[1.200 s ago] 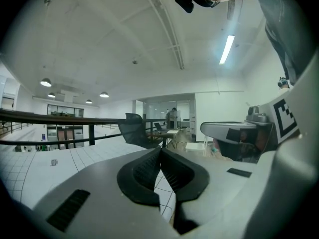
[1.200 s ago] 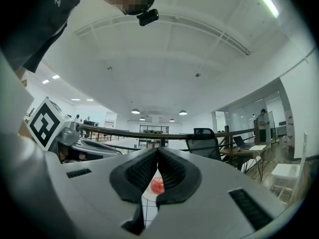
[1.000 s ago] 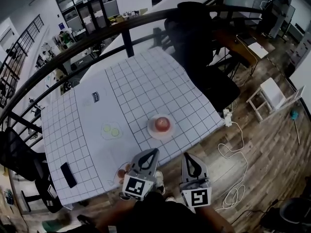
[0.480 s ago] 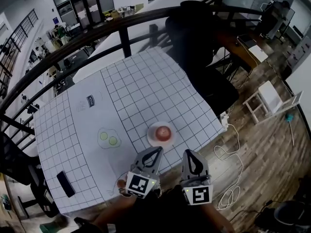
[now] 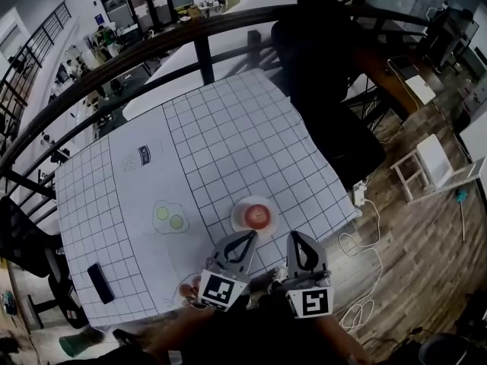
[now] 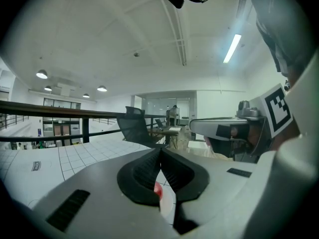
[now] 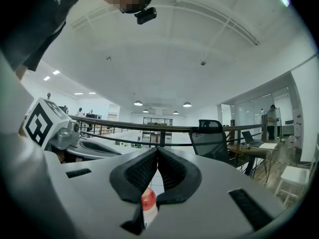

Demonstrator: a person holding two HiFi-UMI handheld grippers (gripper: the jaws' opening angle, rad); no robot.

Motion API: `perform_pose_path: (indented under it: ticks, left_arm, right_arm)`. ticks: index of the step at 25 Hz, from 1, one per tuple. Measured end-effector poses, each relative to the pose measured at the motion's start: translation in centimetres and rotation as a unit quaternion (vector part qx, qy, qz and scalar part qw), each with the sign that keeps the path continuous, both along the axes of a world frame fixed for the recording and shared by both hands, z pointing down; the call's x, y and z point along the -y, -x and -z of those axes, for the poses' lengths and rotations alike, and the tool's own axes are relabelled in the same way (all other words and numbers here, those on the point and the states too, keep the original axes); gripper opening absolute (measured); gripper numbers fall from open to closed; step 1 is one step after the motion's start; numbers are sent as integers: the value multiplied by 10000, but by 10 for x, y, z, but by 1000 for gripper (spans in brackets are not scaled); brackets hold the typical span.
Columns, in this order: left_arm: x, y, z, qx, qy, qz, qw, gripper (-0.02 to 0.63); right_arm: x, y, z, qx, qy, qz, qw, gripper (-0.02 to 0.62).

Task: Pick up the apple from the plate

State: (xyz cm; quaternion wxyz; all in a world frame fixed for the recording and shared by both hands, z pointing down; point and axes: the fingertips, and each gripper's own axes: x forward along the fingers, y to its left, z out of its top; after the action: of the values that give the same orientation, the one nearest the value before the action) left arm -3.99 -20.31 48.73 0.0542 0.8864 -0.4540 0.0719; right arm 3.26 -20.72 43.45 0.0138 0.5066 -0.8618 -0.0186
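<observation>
An office mezzanine: railing (image 5: 203,59), swivel chair (image 5: 323,55) and wooden desk (image 5: 378,61).

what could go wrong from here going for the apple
1. The left gripper and right gripper both have their jaws shut close to the plate. Unless one opens, it would likely shove the apple rather than grip it.
2. The plate lies near the table's near edge, so a push might slide it off.
3. The apple is round and loose, so an off-centre pinch may roll it away.
</observation>
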Motion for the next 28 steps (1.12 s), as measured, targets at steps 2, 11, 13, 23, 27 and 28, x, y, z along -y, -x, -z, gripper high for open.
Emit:
perform_pose_path:
  ticks: [2, 11, 13, 23, 27, 28]
  left_arm:
    - [5, -3, -3, 43, 20, 71, 10000, 21]
    - [23, -7, -13, 126, 9, 385, 9992, 23]
    - [27, -7, -14, 136, -28, 463, 9988, 23]
    - [39, -5, -46, 423, 227, 600, 9970, 252]
    - [43, -7, -69, 463, 504, 647, 9956, 337]
    - [45, -7, -79, 507, 621, 644, 9947, 353]
  right_arm:
    - [8, 0, -3, 9, 47, 109, 9999, 23]
    - [31, -2, -23, 68, 279, 463, 9985, 23]
    - [34, -4, -26, 76, 298, 510, 9982, 23]
    - [40, 5, -40, 209, 482, 754, 9958, 23]
    - [37, 3, -49, 155, 615, 822, 9946, 23]
    - [37, 3, -52, 141, 627, 838, 9944, 23]
